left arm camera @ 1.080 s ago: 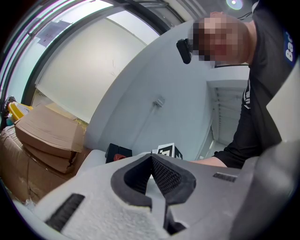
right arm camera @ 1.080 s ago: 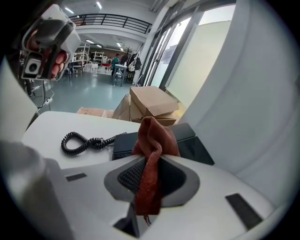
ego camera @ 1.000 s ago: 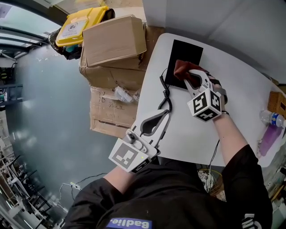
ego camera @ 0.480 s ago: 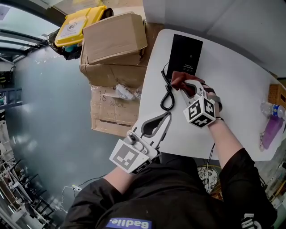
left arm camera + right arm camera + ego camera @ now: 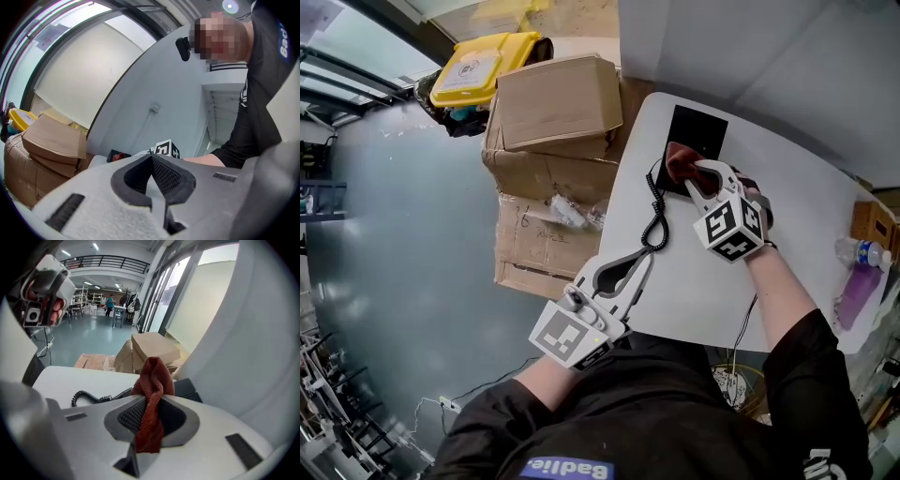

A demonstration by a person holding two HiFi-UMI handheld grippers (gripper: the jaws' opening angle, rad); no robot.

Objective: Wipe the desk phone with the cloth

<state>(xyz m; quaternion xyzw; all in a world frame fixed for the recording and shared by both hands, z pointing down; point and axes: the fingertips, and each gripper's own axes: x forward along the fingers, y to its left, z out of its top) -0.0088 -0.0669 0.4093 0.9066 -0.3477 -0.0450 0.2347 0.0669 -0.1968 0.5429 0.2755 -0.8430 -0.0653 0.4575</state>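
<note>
**Wiping step, judged under way.** The cloth [image 5: 675, 157] is clamped between the closed jaws of the right gripper [image 5: 688, 171] and held over the phone [image 5: 701, 127], just past the fingertips. Contact cannot be told. A sweep across the phone's face is called for next. The left gripper [image 5: 649, 248] is shown by its own view alone to have its jaws together and empty. The cord [image 5: 89, 397] lies left of the cloth.

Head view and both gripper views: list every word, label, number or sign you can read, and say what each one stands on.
"Badlie": on a blue patch on the person's black shirt in the head view; the left gripper view shows only "Bad" of it.
Label on the yellow bin: too small to read.
Marks on the boxes: too blurred to read.
Bottle label: unreadable.
</note>
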